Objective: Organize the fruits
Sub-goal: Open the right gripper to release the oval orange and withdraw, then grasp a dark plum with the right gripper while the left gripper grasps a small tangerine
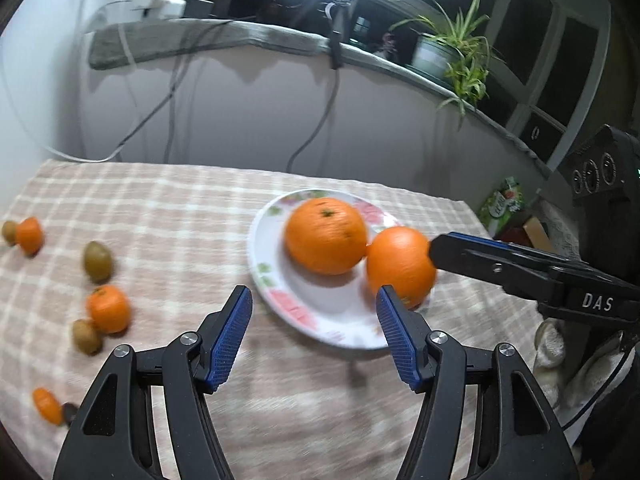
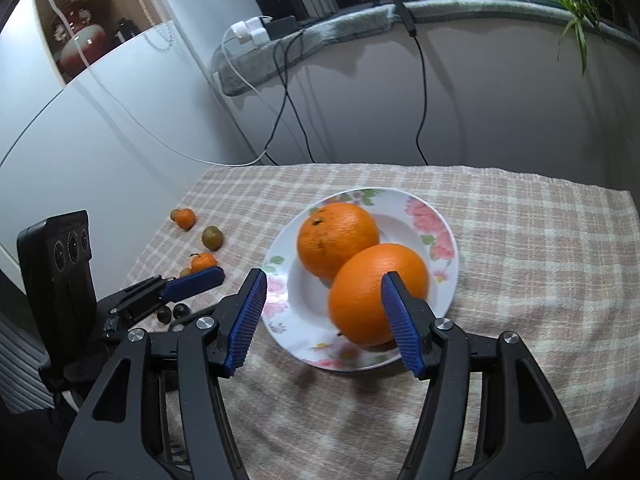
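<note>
2 large oranges sit touching on the floral plate (image 2: 436, 216); the near orange (image 2: 372, 292) lies just ahead of the right gripper (image 2: 324, 316), whose spread jaws pinch nothing, its right pad hiding part of the peel; the left gripper (image 1: 316, 336) is likewise spread and empty; small fruits beyond its left jaw are blurred.

Each camera sits just behind its own claw, looking forward and slantwise down along the two blue-padded fingers at the counter under a pink-and-cream checked cloth (image 1: 168, 208). The left view comes in close from the left of the white flower-printed plate (image 1: 264, 240), the right view (image 2: 444, 240) from nearer its front. Both share the plate, the cloth and the grey padded window ledge (image 1: 208, 38) (image 2: 340, 24) behind, and each catches the other claw at its edge.
</note>
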`<state>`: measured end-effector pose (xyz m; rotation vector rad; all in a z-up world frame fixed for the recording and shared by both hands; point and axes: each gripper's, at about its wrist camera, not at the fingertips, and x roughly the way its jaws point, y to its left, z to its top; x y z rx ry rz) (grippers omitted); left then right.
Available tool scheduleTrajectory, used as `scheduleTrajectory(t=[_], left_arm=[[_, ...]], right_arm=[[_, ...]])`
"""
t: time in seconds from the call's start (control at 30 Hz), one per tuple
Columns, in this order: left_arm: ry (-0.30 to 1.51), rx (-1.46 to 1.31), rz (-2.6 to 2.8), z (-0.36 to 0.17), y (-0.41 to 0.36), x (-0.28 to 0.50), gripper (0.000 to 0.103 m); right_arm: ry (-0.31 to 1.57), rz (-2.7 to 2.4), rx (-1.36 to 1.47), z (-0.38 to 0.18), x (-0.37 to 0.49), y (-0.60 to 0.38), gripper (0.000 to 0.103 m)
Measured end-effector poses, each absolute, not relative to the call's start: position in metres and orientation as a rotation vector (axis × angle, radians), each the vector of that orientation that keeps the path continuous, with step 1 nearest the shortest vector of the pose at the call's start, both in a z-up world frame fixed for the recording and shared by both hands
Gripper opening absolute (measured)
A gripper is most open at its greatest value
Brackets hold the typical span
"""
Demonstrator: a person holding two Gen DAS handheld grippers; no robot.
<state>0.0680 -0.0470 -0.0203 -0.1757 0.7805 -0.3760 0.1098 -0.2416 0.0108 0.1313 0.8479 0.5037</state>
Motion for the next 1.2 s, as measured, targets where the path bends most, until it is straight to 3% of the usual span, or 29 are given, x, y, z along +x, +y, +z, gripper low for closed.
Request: scheduleTrajectory(t=[0.17,0.3,0.5,0.73,0.77,1.03,1.2], left_arm=[[0.778,-0.161,-0.317,-0.023,-0.021,0.056,0.063],[0.785,-0.165,-0.274,-0.027,-0.003,0.046,0.063],[0.803,-0.191,-0.198,-0.037,0.029,0.029,0.063],[0.818,-0.235,-0.132,-0.046,0.067,0.012,0.045],[0.821,-0.241,-0.127,-0.048,0.072,0.01,0.04],[0.842,-0.3,-0.079,-0.059,0.104,0.002,0.03],[0.848,-0.309,-0.067,-0.064,0.111,-0.004,0.029]], right_arm=[[0.813,0.546,0.092,0.013,0.096,-0.222,0.063],[0.788,0.583,0.056,0.014,0.086,-0.205,0.076],[0.782,0.627,-0.018,0.01,0.079,-0.178,0.076],[0.838,0.692,-0.029,-0.006,0.08,-0.148,0.076],[0.846,0.702,-0.034,-0.008,0.08,-0.143,0.076],[0.924,0.813,-0.099,-0.032,0.077,-0.094,0.058],[0.97,0.867,-0.115,-0.046,0.078,-0.07,0.049]])
